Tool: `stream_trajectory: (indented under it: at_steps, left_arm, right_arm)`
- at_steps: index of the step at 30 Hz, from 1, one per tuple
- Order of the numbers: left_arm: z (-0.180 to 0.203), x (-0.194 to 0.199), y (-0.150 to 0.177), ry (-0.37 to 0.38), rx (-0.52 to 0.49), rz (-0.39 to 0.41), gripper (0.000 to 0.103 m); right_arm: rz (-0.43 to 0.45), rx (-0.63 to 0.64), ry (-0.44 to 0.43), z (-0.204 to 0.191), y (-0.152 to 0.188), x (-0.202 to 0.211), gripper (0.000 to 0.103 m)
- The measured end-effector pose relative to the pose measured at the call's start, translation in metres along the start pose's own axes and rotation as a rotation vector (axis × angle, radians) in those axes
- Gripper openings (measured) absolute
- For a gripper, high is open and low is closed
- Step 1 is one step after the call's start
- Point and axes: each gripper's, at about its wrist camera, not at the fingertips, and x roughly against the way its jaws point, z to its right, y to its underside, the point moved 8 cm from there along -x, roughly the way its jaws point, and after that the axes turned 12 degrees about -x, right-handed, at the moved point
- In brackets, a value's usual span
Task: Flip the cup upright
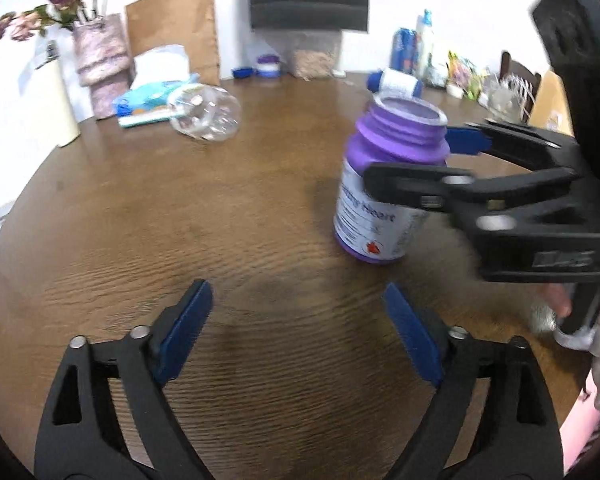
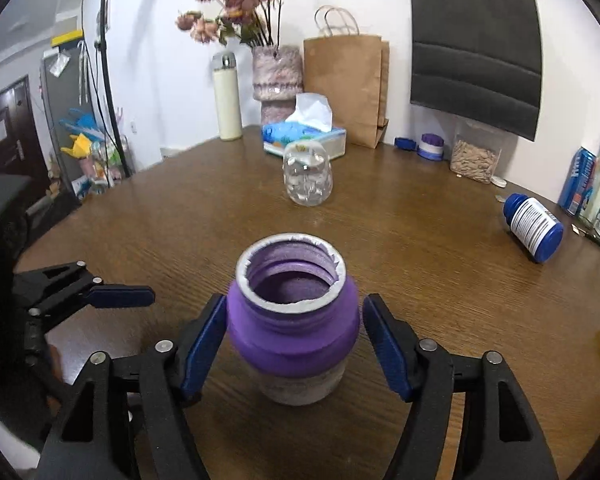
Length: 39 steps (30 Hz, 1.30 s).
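The cup is a purple open-mouthed jar (image 2: 294, 328) with a white label. It stands upright on the brown wooden table (image 2: 440, 264). My right gripper (image 2: 294, 344) is open, with its blue pads (image 2: 204, 348) on either side of the jar; the left pad sits very close to it and the right pad stands clear. In the left wrist view the jar (image 1: 388, 184) is at the right, with the right gripper (image 1: 428, 156) around it. My left gripper (image 1: 296, 332) is open and empty, low over bare table, to the left of the jar.
A clear plastic bottle (image 2: 308, 176) lies on the table behind the jar. A tissue box (image 2: 304, 140), cream flask (image 2: 227, 96), flower vase (image 2: 278, 76) and paper bag (image 2: 346, 88) stand at the back. A blue bottle (image 2: 534, 226) lies at the right.
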Motion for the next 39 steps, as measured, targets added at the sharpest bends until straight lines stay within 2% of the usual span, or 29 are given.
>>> stream_trajectory:
  at_steps: [3,5,7,10,13,15,22,27,29,33,35,39]
  left_arm:
    - [-0.010,0.014,0.002,-0.020,0.060,0.044,0.090]
    - [-0.017,0.024,0.002,-0.038,0.092,0.060,0.090]
    - [-0.030,0.040,-0.001,-0.099,0.140,0.095,0.093]
    - [-0.040,0.059,-0.007,-0.152,0.184,0.138,0.095]
    - [-0.043,0.078,-0.010,-0.144,0.239,0.169,0.095]
    - [-0.043,0.088,-0.011,-0.141,0.253,0.188,0.095]
    - [-0.029,0.112,-0.003,-0.195,0.198,0.211,0.096]
    - [-0.020,0.143,0.014,-0.292,0.182,0.272,0.097]
    - [-0.012,0.161,0.031,-0.328,0.181,0.326,0.103]
    - [0.007,0.177,0.067,-0.343,0.170,0.317,0.103]
    - [0.018,0.186,0.079,-0.322,0.171,0.328,0.103]
    - [0.039,0.223,0.102,-0.413,0.151,0.400,0.103]
  right_arm:
    - [0.040,-0.042,-0.029,0.005,-0.003,0.031,0.079]
    - [0.070,-0.077,-0.017,0.014,-0.004,0.051,0.080]
    - [0.101,-0.114,0.039,0.030,-0.006,0.072,0.083]
    - [0.143,-0.144,0.162,0.051,-0.007,0.095,0.086]
    - [0.167,-0.191,0.170,0.058,-0.007,0.112,0.086]
    - [0.179,-0.203,0.169,0.056,-0.004,0.121,0.086]
    - [0.210,-0.189,0.170,0.043,0.006,0.142,0.086]
    - [0.276,-0.156,0.169,0.023,0.034,0.166,0.086]
    - [0.283,-0.116,0.189,0.011,0.054,0.176,0.086]
    - [0.286,-0.096,0.192,-0.007,0.092,0.195,0.086]
    - [0.293,-0.118,0.172,-0.015,0.108,0.205,0.086]
    - [0.291,-0.134,0.160,-0.038,0.139,0.220,0.086]
